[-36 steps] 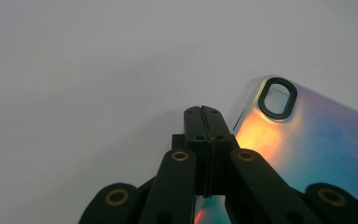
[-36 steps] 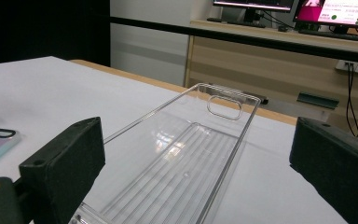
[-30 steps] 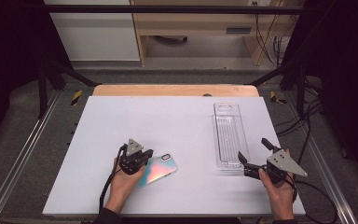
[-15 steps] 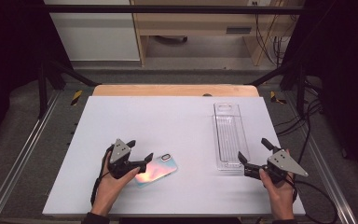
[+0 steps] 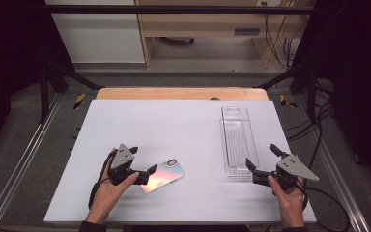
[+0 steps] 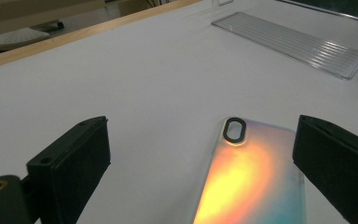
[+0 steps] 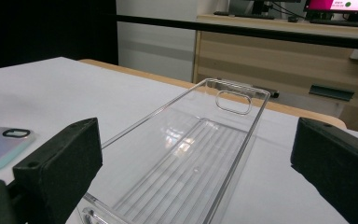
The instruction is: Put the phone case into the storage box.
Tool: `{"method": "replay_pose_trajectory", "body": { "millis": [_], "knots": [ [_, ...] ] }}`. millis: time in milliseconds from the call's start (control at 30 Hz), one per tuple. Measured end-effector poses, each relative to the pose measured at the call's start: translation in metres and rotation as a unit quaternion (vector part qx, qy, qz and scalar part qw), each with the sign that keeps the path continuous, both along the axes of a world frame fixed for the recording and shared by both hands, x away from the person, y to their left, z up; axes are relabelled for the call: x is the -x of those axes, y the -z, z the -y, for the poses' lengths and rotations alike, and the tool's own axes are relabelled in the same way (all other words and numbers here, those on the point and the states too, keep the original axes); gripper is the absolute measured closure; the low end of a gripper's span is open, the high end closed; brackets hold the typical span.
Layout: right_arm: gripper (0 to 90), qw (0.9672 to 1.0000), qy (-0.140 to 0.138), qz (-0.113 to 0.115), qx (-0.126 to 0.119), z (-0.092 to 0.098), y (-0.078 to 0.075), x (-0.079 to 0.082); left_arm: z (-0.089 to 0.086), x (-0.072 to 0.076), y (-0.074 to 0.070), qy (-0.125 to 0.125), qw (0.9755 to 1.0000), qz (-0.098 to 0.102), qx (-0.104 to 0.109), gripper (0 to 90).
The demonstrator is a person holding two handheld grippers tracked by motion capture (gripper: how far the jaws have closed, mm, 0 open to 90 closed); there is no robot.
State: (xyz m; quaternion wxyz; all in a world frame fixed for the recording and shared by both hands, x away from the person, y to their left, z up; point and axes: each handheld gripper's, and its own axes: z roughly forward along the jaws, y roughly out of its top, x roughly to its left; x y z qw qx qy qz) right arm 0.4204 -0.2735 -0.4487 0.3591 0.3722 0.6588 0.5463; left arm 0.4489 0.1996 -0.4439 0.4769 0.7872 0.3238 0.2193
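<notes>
White and broad, the worktop (image 5: 174, 125) has a wooden strip along its far edge, with dark floor and metal rails at both sides and a pale wooden desk beyond.

On its right half lies a long clear plastic tray (image 5: 238, 140), running lengthwise away from the person, with a ribbed floor and an oval cut-out in its far wall. In the right gripper view the tray (image 7: 191, 158) stretches away between the two black jaws, its near end low in the frame.

Toward the near left lies a phone case (image 5: 162, 175) with an iridescent back, flat on the worktop at a slant, well apart from the tray. In the left gripper view the phone case (image 6: 251, 177) glows orange to teal, its black-ringed camera opening at the far end.

The left gripper (image 5: 142, 171) is held just beside the case's near-left end, jaws spread wide, gripping nothing. The right gripper (image 5: 261, 159) is held at the tray's near right corner, jaws likewise wide and empty.
</notes>
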Motion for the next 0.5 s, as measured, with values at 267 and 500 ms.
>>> {"method": "replay_pose_trajectory", "body": {
  "millis": [267,500],
  "knots": [
    [2.4,1.0000,-0.002,-0.003,-0.001,0.000,0.000,0.000,0.008,0.001,-0.001,0.031,0.9986,-0.018,-0.037,3.4],
    [2.4,0.9999,-0.006,-0.009,-0.008,0.001,0.001,0.000,0.016,0.000,-0.005,0.050,0.9959,-0.028,-0.070,3.6]
  ]
}}
